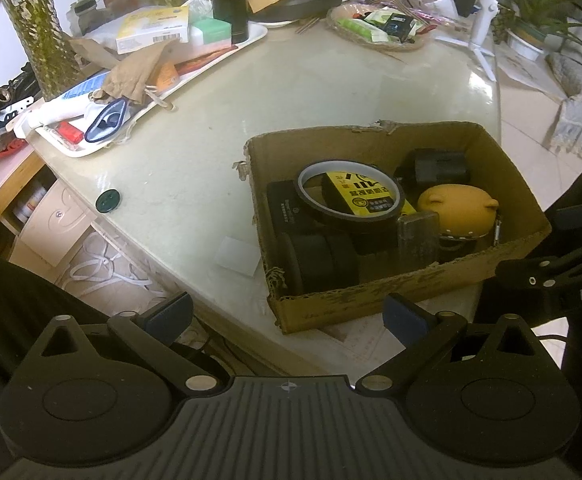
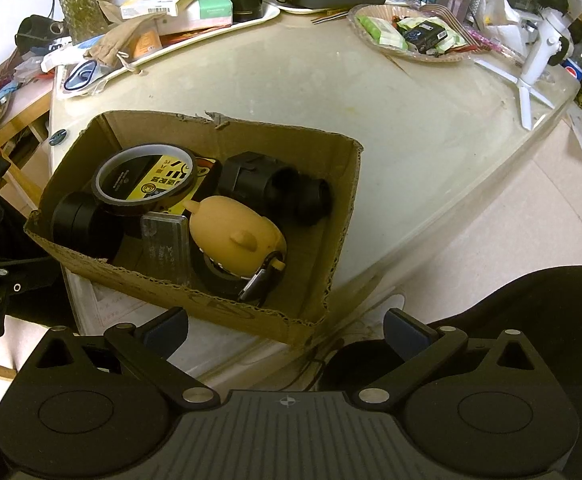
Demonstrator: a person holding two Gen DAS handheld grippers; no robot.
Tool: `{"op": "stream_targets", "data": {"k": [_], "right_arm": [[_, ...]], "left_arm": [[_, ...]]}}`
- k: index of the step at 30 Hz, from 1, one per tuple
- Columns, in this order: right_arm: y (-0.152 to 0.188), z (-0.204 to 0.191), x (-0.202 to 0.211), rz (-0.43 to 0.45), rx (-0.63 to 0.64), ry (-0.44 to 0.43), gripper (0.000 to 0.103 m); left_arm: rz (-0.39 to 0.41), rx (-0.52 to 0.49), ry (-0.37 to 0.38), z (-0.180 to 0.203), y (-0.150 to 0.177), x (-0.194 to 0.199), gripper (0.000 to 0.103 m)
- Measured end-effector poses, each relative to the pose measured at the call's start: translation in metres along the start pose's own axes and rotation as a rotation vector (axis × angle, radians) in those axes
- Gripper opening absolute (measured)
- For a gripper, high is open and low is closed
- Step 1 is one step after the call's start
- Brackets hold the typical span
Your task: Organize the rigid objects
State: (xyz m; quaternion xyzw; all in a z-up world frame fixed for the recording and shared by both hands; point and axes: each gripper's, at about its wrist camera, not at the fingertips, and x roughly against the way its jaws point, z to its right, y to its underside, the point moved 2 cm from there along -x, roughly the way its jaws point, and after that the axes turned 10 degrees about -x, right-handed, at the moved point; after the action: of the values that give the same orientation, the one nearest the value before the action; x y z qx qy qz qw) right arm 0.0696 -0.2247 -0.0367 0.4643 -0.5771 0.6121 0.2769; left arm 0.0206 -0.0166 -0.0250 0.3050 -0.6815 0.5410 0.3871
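Cluttered cream table (image 1: 195,152): cardboard box (image 2: 139,280) at near edge already holds the rigid bits. Your left gripper (image 1: 287,316) and right gripper (image 2: 287,326) both hang apart, empty, short of it.

left hand-held gripper (image 1: 287,316) — fingers spread, empty | right hand-held gripper (image 2: 287,326) — fingers spread, empty

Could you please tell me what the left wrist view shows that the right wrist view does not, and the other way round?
Only the left wrist view shows the clear plastic sheet lying left of the box, plus the open left gripper. Only the right wrist view shows the Pepsi bottle at the far right, plus the open right gripper. Both share the cardboard box holding the tape roll and yellow pig toy, the round green lid and the white tripod.
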Motion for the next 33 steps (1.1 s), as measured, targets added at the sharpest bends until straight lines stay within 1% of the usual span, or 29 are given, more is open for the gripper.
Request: {"op": "stream_targets", "data": {"k": [33], "right_arm": [[0.0001, 0.0002, -0.0004, 0.000, 0.001, 0.001, 0.103]], "left_arm": [[-0.001, -0.011, 0.001, 0.0021, 0.0001, -0.0002, 0.103]]}}
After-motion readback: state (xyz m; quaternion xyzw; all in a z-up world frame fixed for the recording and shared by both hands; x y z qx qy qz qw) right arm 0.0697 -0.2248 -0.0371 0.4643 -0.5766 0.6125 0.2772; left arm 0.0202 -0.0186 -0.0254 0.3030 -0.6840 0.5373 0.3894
